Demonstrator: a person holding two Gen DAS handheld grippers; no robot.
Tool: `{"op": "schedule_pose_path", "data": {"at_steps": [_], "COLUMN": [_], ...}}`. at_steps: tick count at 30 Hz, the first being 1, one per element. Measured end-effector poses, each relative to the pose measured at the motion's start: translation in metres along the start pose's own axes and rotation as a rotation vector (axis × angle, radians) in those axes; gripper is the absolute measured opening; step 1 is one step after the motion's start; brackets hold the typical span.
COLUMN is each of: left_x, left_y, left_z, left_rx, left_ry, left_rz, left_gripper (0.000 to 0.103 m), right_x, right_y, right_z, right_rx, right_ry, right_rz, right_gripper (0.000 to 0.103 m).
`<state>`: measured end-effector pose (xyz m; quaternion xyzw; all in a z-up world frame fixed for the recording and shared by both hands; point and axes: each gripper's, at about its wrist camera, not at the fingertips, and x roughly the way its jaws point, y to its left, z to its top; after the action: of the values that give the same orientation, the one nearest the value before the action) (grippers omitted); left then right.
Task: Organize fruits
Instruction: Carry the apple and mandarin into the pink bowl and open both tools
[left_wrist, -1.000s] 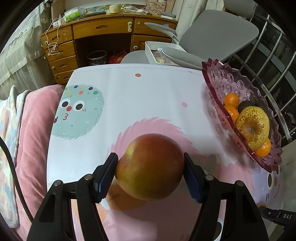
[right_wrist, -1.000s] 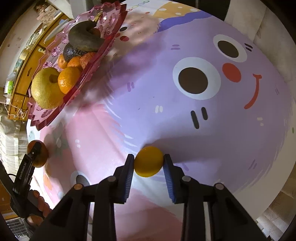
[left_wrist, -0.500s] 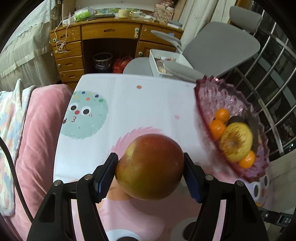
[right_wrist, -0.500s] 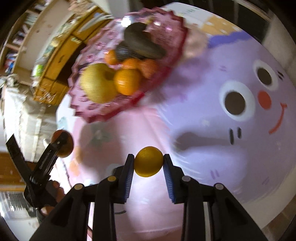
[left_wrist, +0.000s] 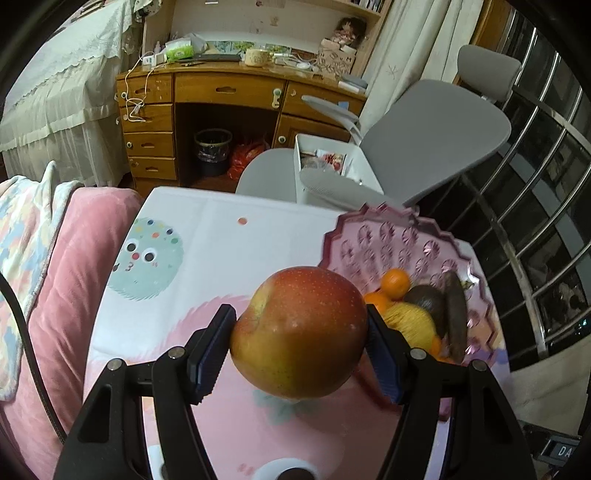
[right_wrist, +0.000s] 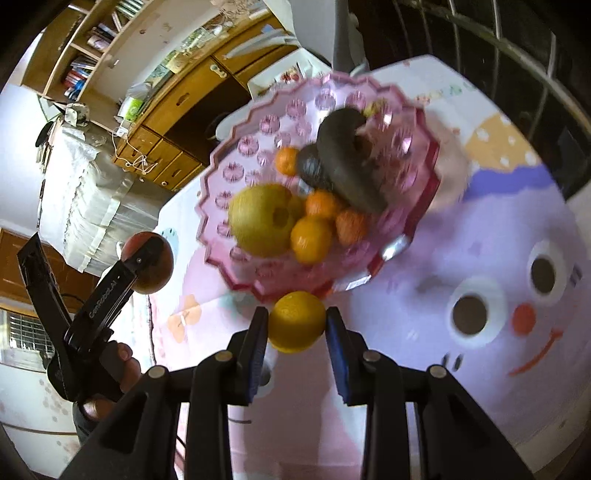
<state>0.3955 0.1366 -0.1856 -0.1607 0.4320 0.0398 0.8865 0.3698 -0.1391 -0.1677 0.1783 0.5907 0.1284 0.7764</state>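
My left gripper (left_wrist: 299, 332) is shut on a large red-yellow apple (left_wrist: 299, 328) and holds it above the table, just left of the pink fruit bowl (left_wrist: 373, 240). My right gripper (right_wrist: 296, 323) is shut on a small yellow-orange citrus (right_wrist: 296, 321), held above the table just in front of the bowl's near rim (right_wrist: 295, 291). The bowl holds a yellow pear (right_wrist: 260, 219), several small oranges (right_wrist: 311, 238) and two dark fruits (right_wrist: 343, 158). The left gripper with the apple also shows in the right wrist view (right_wrist: 147, 262), left of the bowl.
The table wears a cartoon-print cloth (left_wrist: 221, 236). A pink cushion (left_wrist: 66, 266) lies along its left side. A grey chair (left_wrist: 424, 136) and a white box (left_wrist: 332, 162) stand behind the table, a wooden desk (left_wrist: 221, 96) beyond. A metal railing (left_wrist: 535, 184) runs on the right.
Both grippers have risen with their fruit and moved toward the bowl. The apple now sits beside the bowl's left edge; the citrus is close to its near rim.
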Motion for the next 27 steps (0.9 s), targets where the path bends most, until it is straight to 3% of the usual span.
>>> {"op": "schedule_pose_path", "data": {"at_steps": [10, 24, 26, 27], "left_x": [0.022, 0.058, 0.059, 0.057], "left_y": [-0.033, -0.056, -0.059, -0.06], "left_z": [0.002, 0.007, 0.007, 0.007], "left_rx": [-0.016, 0.004, 0.015, 0.016], "left_ry": [-0.039, -0.011, -0.002, -0.008], "left_rz": [0.007, 0.046, 0.055, 0.057], "left_gripper": [0.067, 0.068, 0.07, 0.073], "right_x": [-0.006, 0.018, 0.019, 0.018], "right_y": [-0.026, -0.045, -0.047, -0.048], "right_z": [0.032, 0.054, 0.055, 0.055], "right_rx": [-0.149, -0.243, -0.237, -0.234], "right_ry": [-0.152, -0.181, -0.179, -0.181], "right_rz": [-0.056, -0.093, -0.085, -0.08], "right_gripper": [0.032, 0.033, 0.035, 0.042]}}
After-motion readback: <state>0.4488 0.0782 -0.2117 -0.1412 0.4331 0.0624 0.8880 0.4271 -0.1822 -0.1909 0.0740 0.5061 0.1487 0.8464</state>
